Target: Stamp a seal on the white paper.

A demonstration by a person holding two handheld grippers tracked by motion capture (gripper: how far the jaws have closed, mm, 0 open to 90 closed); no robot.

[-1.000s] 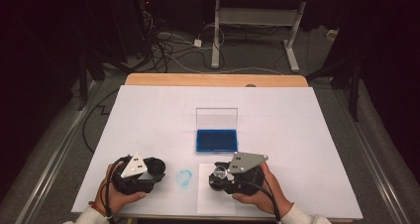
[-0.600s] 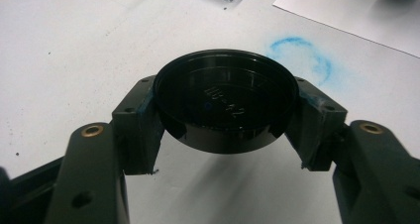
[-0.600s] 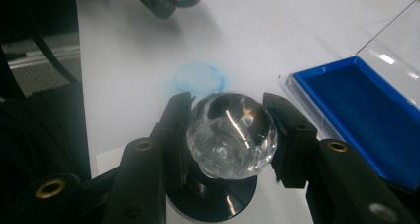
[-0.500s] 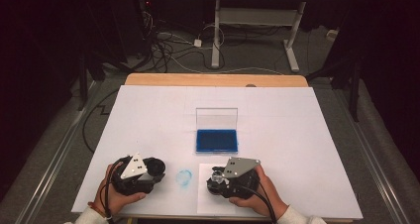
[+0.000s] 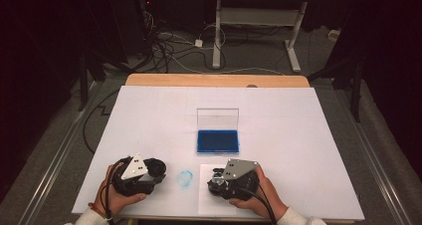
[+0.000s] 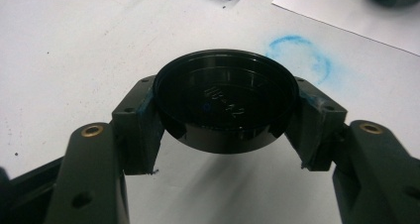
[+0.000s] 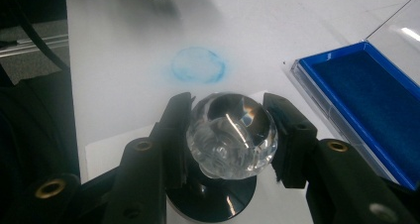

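My right gripper point(image 7: 230, 130) is shut on the clear, faceted knob point(image 7: 232, 135) of a round stamp. The stamp's black base point(image 7: 213, 199) sits low over a white sheet of paper point(image 7: 104, 149). In the high view this gripper point(image 5: 217, 178) is at the near edge, right of centre, pointing left. My left gripper point(image 6: 227, 110) is shut on a round black cap point(image 6: 225, 102), held just above the table. It point(image 5: 157, 168) is at the near left, pointing right. A blue ring-shaped ink mark point(image 5: 185, 178) lies on the table between the two grippers.
An open ink pad case point(image 5: 217, 141) with a blue pad and an upright clear lid stands mid-table, beyond the grippers. The white table cover point(image 5: 298, 135) reaches a wooden edge point(image 5: 214, 80) at the back. Cables and a desk frame lie on the floor beyond.
The right gripper with the stamp has shifted slightly left and toward the near edge. The left gripper and the black cap have stayed in place.
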